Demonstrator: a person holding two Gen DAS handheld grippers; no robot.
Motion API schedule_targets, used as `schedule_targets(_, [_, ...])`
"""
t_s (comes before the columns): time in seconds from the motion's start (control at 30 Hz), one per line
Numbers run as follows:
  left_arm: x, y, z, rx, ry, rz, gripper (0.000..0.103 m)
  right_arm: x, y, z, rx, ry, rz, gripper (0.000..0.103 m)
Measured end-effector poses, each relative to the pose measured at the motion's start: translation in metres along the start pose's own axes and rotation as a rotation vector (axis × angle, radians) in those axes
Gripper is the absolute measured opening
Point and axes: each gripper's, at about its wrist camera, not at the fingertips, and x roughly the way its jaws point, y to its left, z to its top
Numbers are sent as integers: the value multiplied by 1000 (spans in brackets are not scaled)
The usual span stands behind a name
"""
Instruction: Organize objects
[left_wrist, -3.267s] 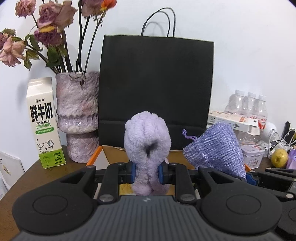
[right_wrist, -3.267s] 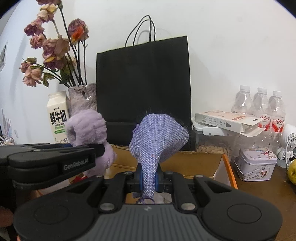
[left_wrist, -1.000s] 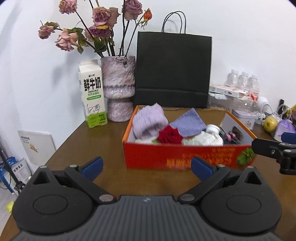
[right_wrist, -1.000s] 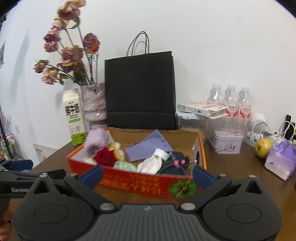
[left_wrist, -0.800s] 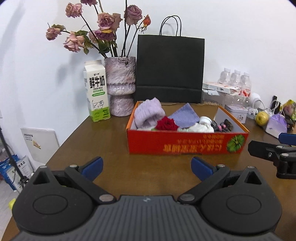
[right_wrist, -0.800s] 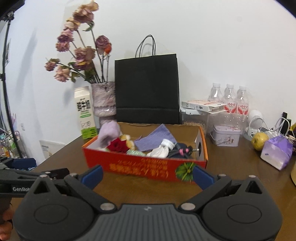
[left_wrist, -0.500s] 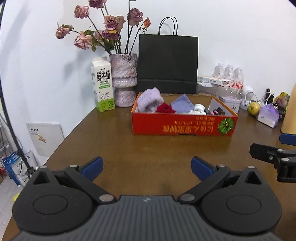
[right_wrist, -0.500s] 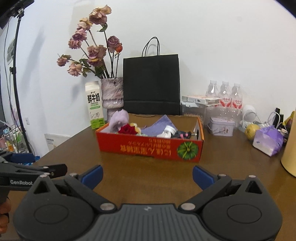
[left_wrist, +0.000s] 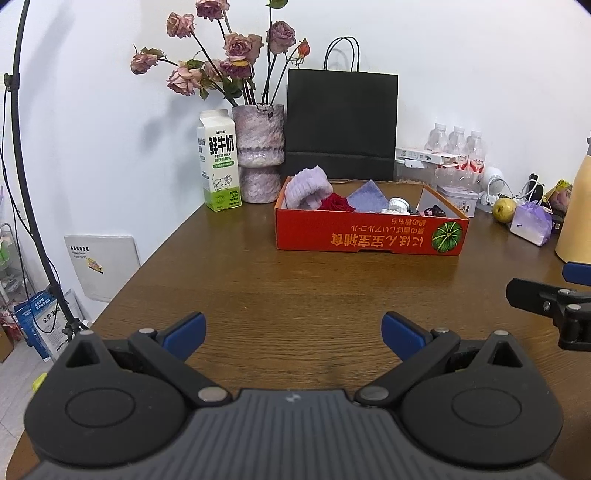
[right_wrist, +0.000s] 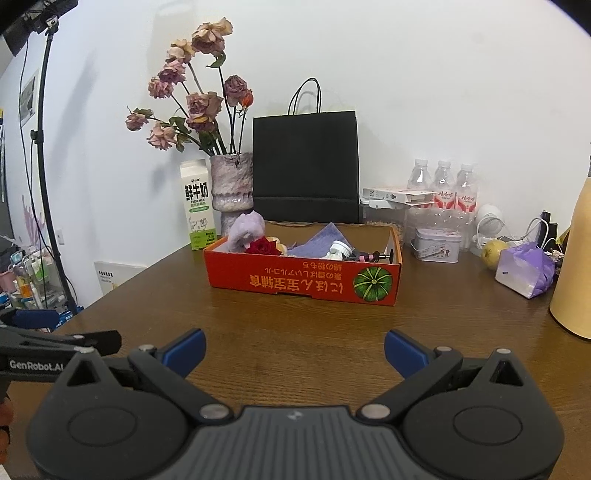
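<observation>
Both tongs farther from box

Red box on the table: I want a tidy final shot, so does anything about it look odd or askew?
The red box sits flat, but its front print, lettering and pumpkin picture, is upside down. The purple plush pokes above its left rim. Nothing is spilled.

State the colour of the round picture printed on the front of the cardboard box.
Dark green with lighter stripes, a pumpkin picture; the right wrist view shows it best.
</observation>
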Motion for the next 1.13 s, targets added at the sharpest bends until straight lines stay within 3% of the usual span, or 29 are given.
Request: schedule_targets(1.13, [-10, -7, -2, 3, 9, 2, 103, -9, -3, -11, 7, 6, 4, 103])
